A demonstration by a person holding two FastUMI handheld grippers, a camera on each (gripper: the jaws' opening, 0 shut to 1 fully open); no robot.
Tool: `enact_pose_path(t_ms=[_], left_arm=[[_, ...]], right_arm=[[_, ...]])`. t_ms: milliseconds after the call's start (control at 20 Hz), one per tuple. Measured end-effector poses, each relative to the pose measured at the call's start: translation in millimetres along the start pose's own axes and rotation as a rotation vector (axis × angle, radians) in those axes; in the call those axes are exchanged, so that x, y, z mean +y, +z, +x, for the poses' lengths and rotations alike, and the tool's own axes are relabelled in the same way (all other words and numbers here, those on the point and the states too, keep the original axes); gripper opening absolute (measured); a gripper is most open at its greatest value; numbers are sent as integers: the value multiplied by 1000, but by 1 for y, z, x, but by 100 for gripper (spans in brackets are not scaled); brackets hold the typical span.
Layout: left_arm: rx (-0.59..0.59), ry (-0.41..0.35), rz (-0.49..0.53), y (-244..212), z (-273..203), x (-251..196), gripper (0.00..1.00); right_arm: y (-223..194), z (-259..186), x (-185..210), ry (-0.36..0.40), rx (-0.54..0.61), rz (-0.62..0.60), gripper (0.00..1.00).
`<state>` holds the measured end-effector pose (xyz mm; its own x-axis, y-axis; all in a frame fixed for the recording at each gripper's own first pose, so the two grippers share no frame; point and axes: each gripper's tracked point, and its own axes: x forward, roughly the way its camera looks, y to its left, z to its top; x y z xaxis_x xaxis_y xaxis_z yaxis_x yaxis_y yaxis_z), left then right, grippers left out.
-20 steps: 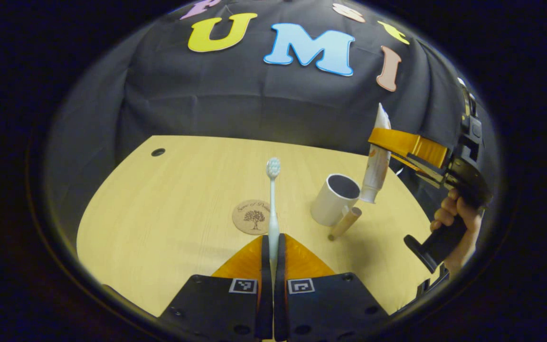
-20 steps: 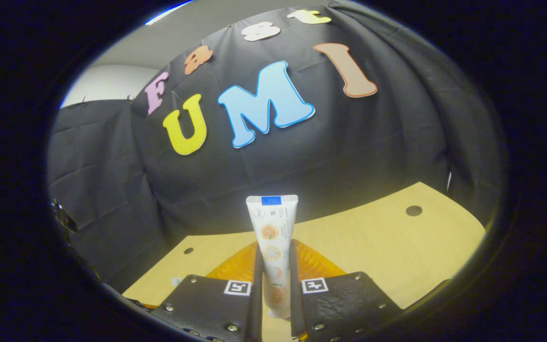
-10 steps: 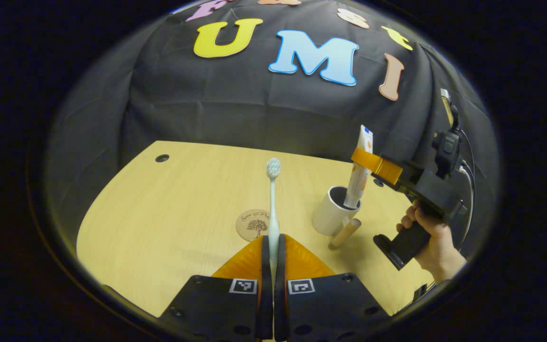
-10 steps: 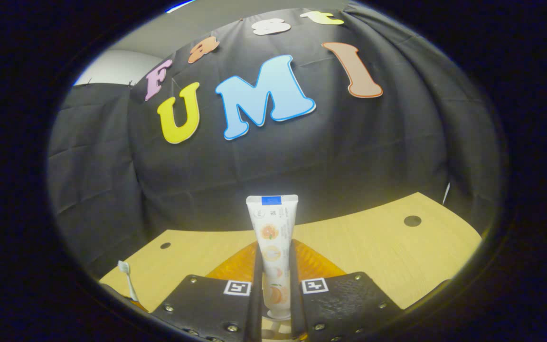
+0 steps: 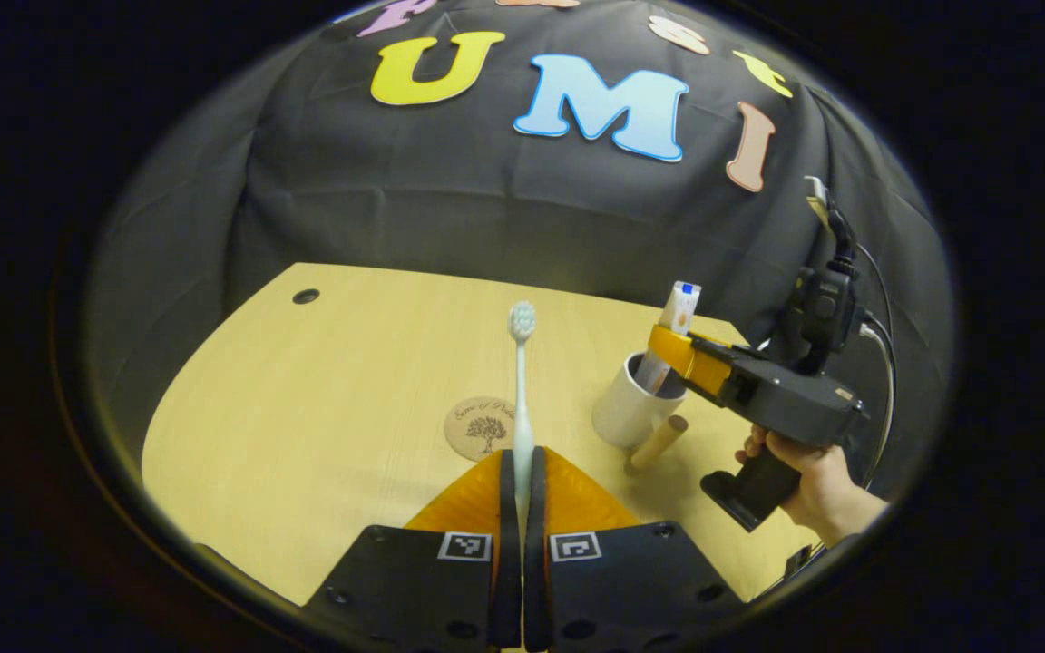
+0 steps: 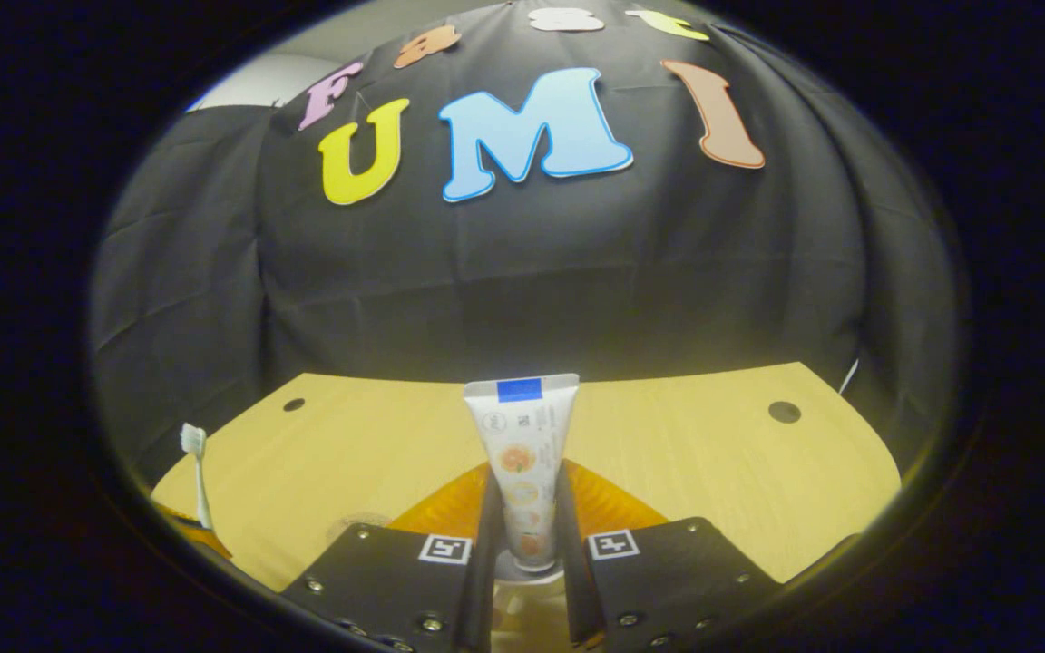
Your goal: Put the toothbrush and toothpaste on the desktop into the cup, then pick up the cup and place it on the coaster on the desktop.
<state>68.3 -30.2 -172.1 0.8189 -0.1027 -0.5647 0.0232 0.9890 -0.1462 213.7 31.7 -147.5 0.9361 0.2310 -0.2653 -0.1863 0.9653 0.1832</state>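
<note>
Black cloth hangs in folds behind and around the booth, closing off the far side of the table (image 5: 305,408), and in the right gripper view a pale wall shows above its upper left edge. That table is light yellow wood grain with a curved far edge; a small dark round hole (image 5: 306,296) sits near its far left corner in the left gripper view, and the right gripper view shows two such holes, one at each far side.

On the right of the left gripper view, a hand (image 5: 817,481) holds the right gripper (image 5: 668,345) by its pistol handle, a cable running up behind it. Its fingers are clamped on the toothpaste (image 5: 675,317), whose lower end is down inside the white cup (image 5: 622,413); the crimped end with a blue patch sticks up above the rim. In the right gripper view the tube (image 6: 522,462) stands upright between the fingers. The cup stands on the table with a wooden handle (image 5: 656,444) angled toward the camera.

Just left of the cup lies the round cork coaster (image 5: 484,428), printed with a tree.

Closed together on the toothbrush (image 5: 521,390), the left gripper (image 5: 519,508) holds it above the table, bristles pointing away.
</note>
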Motion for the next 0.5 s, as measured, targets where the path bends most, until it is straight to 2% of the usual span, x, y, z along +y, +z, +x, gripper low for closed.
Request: enact_pose_path(t_ms=[200, 300, 350, 500], left_arm=[[-2, -9, -1, 0, 1, -2, 10], [-4, -13, 3, 3, 2, -6, 9], [-7, -16, 5, 3, 3, -6, 9], [-32, -30, 7, 10, 7, -9, 10]], right_arm=[[-20, -6, 3, 10, 85, -13, 36], [-17, -11, 3, 10, 76, -33, 38], [-12, -14, 5, 8, 63, -41, 47], [-2, -25, 4, 1, 39, -65, 48]])
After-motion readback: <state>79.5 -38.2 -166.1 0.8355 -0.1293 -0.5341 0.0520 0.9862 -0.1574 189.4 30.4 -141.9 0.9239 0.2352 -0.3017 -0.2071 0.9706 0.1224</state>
